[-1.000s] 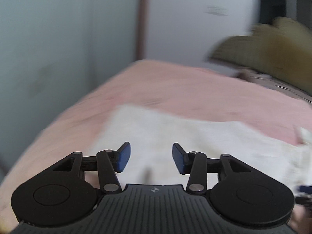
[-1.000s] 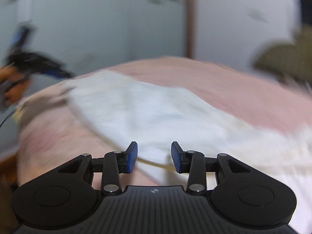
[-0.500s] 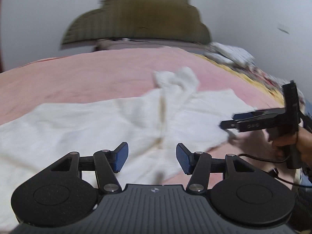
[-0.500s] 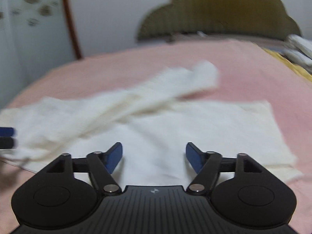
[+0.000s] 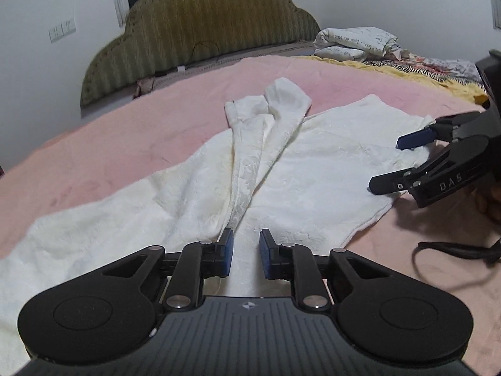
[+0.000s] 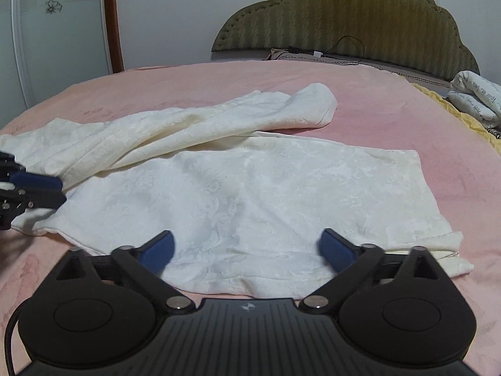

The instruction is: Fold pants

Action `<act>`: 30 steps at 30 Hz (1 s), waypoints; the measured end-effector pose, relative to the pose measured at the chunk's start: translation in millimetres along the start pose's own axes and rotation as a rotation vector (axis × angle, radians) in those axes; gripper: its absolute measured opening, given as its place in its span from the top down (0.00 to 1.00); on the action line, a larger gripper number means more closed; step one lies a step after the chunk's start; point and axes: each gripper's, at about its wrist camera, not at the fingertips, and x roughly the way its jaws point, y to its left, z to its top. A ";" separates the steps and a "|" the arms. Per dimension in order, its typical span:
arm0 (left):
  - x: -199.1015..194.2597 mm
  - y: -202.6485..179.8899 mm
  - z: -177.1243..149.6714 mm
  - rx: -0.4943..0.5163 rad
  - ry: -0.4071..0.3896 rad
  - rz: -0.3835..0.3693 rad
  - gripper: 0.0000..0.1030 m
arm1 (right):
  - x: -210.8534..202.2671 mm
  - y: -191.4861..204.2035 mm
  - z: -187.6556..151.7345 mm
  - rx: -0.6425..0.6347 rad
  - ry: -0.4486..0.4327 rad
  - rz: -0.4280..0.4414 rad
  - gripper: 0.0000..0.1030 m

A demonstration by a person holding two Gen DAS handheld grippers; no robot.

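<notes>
White pants (image 5: 313, 163) lie spread on the pink bed (image 5: 156, 119), one leg (image 5: 275, 119) thrown loosely over the other part. My left gripper (image 5: 245, 257) hovers low over the cloth near its front edge. Its jaws are closing to a narrow gap, with fabric showing under the gap and no pad pressing on it. In the right wrist view the left gripper (image 6: 37, 191) sits at the pants' (image 6: 250, 188) left fold. My right gripper (image 6: 247, 250) has its jaws opening wide above the near hem. In the left wrist view the right gripper (image 5: 385, 163) spans the pants' right corner.
An olive padded headboard (image 5: 200, 25) stands at the far end of the bed. Folded printed bedding (image 5: 357, 40) and a yellow blanket (image 5: 438, 78) lie at the far right. A black cable (image 5: 454, 250) trails on the sheet. A flowered wardrobe door (image 6: 47, 15) stands on the left.
Both views swung from the wall round to the headboard and dropped closer to the pants. The left jaws narrowed. The right jaws spread from close together to wide.
</notes>
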 end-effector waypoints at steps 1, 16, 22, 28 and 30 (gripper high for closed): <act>-2.5 -1.9 -1.4 0.010 -0.007 0.003 0.72 | 0.3 -0.1 0.0 0.002 0.001 0.000 0.00; 2.9 -10.0 -5.5 0.085 0.028 0.020 0.71 | 2.4 -4.3 0.4 0.017 0.005 0.013 0.00; 22.4 -7.3 1.7 0.090 0.026 0.016 0.86 | 2.6 -3.9 0.4 0.017 0.006 0.013 0.00; 21.8 -3.0 0.5 0.061 -0.035 -0.039 0.99 | -5.2 -7.1 6.3 0.086 -0.043 0.005 0.01; 10.4 -5.0 -1.5 0.079 -0.084 -0.102 0.99 | -11.5 -10.0 21.3 0.156 -0.104 0.046 0.01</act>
